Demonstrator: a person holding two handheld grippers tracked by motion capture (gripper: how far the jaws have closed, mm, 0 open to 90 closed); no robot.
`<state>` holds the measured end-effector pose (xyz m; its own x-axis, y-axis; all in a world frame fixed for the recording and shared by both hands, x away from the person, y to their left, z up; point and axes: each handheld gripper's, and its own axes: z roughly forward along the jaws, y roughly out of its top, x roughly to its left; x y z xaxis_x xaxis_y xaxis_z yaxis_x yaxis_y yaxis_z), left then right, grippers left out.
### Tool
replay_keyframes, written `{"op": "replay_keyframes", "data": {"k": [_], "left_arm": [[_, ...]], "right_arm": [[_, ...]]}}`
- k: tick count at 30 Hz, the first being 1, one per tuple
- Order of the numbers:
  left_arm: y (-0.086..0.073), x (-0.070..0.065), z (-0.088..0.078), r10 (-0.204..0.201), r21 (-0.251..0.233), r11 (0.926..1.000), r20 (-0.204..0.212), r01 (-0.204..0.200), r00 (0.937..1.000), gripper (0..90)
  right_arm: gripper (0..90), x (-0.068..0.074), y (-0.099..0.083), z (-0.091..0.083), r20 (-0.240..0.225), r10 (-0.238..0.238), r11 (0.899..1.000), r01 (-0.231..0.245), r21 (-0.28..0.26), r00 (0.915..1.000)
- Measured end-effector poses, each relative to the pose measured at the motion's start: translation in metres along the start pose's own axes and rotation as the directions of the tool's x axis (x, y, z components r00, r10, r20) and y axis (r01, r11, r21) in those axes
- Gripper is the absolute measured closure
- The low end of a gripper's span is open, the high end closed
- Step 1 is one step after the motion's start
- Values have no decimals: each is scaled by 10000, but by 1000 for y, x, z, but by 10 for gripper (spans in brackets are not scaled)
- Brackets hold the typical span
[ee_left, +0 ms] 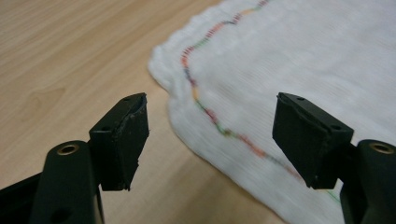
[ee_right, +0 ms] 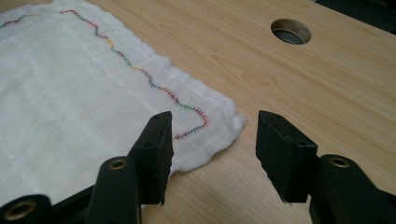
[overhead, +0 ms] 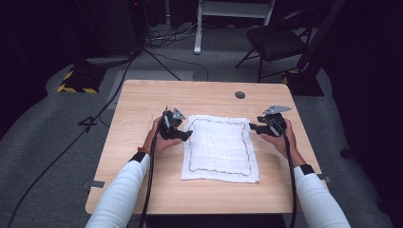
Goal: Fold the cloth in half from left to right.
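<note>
Lying flat mid-table, the white cloth [overhead: 221, 148] has the left gripper [overhead: 186, 135] at its nine o'clock edge and the right gripper [overhead: 253, 127] at its two o'clock corner, both jaws parted, holding nothing.

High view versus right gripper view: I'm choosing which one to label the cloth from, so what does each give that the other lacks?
The high view alone gives the whole white cloth with its stitched border closed all round, both hands, the left gripper at the cloth's left edge, and the folding chair beyond the table.

The right gripper view alone gives the zigzag multicoloured stitching, the fuzzy hem, and the right gripper with jaws apart, nothing between the pads.

Both share the cloth's corner by that gripper, the wooden tabletop and the cable hole.
</note>
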<state>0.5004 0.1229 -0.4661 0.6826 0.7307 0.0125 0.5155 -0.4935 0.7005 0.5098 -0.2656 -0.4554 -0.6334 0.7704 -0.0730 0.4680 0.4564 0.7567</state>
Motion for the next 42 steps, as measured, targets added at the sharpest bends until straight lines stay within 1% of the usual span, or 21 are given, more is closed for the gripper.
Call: {"op": "replay_keyframes", "data": {"k": [3,5,9,13,15,19,20,21,22,24,25,27,30,31,34,35,38,39,40,41,42], "left_arm": [[10,12,18,-416,92,9991,-183,418,9990,284],[14,16,26,-570,213,9981,-179,574,9982,286],[22,18,47,-483,635,9967,-436,510,9979,288],[26,18,58,-443,836,9954,-405,475,9982,288],[26,18,61,-612,825,9946,-256,631,9978,295],[26,22,61,-683,742,9950,178,668,9975,396],[27,22,61,-626,719,9956,279,604,9976,473],[27,22,61,-561,730,9959,383,532,9977,535],[28,22,61,-506,760,9960,520,466,9974,561],[29,20,61,-336,775,9966,756,277,9966,690],[30,20,61,-262,797,9966,784,200,9966,730],[32,18,62,-60,821,9966,602,11,9982,797],[35,17,61,106,796,9968,148,-117,9998,832],[35,19,60,25,684,9977,89,-31,10000,841],[37,24,55,-63,430,9990,-292,76,9996,846],[38,27,54,-177,347,9992,-322,188,9993,847],[40,32,52,-421,72,9991,-725,427,9965,843],[41,31,53,-635,0,9980,-938,637,9936,820],[41,32,53,-681,-14,9977,-947,682,9932,764],[42,31,53,-754,-39,9971,-900,754,9931,694],[42,29,53,-744,3,9972,-1069,748,9915,612]], "right_arm": [[470,-1,8,13,19,116,9999,-116,36,9999],[470,-2,12,21,36,278,9995,-279,117,9996],[471,-6,16,35,223,419,9975,-431,569,9989],[467,-9,15,44,175,606,9944,-618,854,9980],[463,-12,13,49,244,644,9918,-667,1090,9976],[477,-15,9,56,208,791,9872,-812,1373,9966],[518,-14,8,58,187,810,9852,-829,1502,9965],[570,-14,8,59,-3,830,9855,-821,1487,9965],[594,-14,8,60,-102,830,9864,-807,1435,9965],[735,-12,10,61,-380,677,9877,-616,1438,9970],[773,-11,11,61,-489,577,9882,-501,1445,9971],[838,-7,14,63,-404,299,9884,-235,1499,9987],[853,-4,20,64,-48,-147,9913,152,1305,9999],[854,-4,23,64,19,-139,9925,135,1212,9999],[855,-3,32,62,387,-232,9964,199,822,9990],[855,-4,36,62,522,-185,9975,148,698,9985],[853,-4,44,61,863,-224,9991,193,367,9960],[837,-4,47,62,993,-215,9994,187,297,9948],[782,-3,49,64,1269,-174,9995,140,278,9918],[734,-2,50,65,1429,-149,9996,111,276,9896],[686,-1,51,66,1471,-127,9997,94,233,9890]]}}
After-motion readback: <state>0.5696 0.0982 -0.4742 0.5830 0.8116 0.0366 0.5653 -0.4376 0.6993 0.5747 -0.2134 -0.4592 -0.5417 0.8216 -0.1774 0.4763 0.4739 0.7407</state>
